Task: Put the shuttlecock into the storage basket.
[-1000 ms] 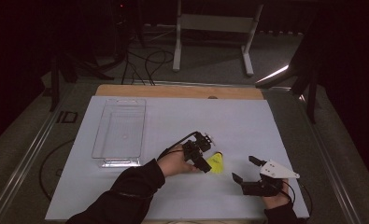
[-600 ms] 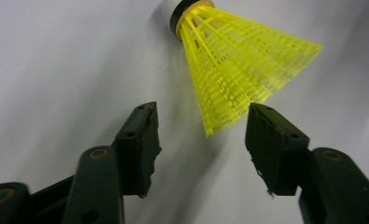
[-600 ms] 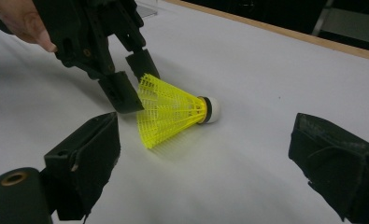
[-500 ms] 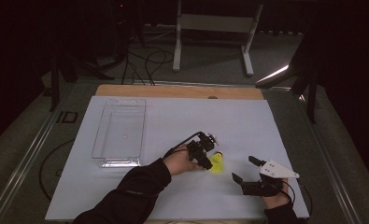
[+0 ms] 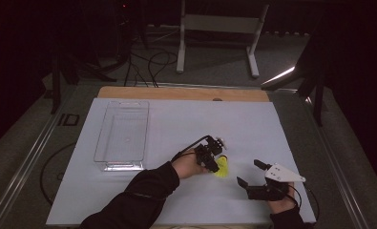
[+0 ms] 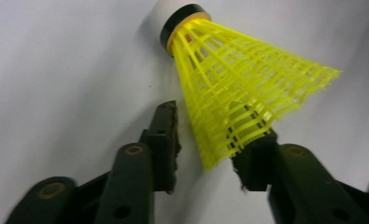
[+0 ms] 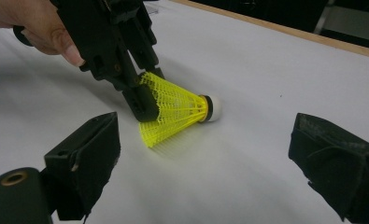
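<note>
While I work at the counter (image 5: 176, 119), its white sheet spreads out ahead of both my hands, and a clear plastic tray (image 5: 121, 133) lies well off to the far left of my left hand-held gripper (image 6: 203, 140). My right hand-held gripper (image 5: 249, 172) hovers just to the right of the left one, jaws wide apart and holding nothing, pointed at the work. My left hand-held gripper, jaws still parted, straddles the open rim of a yellow shuttlecock (image 6: 238, 88): one jaw sits inside or against the mesh skirt, the other just outside it, a sliver of gap showing, so the grip is not yet closed. Smallest of all, the shuttlecock lies on its side on the sheet between my two hand-held grippers, its white cork nose (image 7: 213, 108) turned away from the left one. I judge it near weightless, the plastic lattice springy and easily crushed or skidded aside. A light pinch on the skirt wall should hold; the stiffer band by the cork looks the surer place.
</note>
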`<state>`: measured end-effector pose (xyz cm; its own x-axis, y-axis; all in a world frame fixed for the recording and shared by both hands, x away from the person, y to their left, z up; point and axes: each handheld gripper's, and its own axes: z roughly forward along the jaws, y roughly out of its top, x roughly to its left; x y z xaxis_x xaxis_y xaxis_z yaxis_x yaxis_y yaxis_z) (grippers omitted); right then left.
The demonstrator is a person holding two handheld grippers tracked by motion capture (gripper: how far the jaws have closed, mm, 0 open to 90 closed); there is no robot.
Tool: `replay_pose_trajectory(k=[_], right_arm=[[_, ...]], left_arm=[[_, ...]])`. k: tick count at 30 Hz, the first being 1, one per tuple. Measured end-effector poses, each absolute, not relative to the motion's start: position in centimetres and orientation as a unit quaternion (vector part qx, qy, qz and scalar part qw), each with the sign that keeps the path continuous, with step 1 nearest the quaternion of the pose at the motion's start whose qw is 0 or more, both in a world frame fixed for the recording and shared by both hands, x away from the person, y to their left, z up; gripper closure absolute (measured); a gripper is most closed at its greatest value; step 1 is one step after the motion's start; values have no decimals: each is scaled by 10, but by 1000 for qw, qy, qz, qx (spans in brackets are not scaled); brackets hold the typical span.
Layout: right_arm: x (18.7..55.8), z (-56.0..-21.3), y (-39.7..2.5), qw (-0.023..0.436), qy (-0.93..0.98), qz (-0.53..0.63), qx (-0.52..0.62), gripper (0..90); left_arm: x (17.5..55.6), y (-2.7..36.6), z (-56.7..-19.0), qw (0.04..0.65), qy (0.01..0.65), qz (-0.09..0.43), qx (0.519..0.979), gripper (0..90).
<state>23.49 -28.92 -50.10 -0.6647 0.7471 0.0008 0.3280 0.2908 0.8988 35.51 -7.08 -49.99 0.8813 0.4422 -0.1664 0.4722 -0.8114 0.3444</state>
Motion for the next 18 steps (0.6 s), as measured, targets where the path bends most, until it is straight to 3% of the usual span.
replay_pose_trajectory(k=[11,18], right_arm=[[235,-501,-289,216,774,483,347,93],[235,-501,-289,216,774,484,347,93]], left_arm=[[353,-77,-502,195,235,-51,951,870],[349,-80,-499,198,222,-54,953,896]])
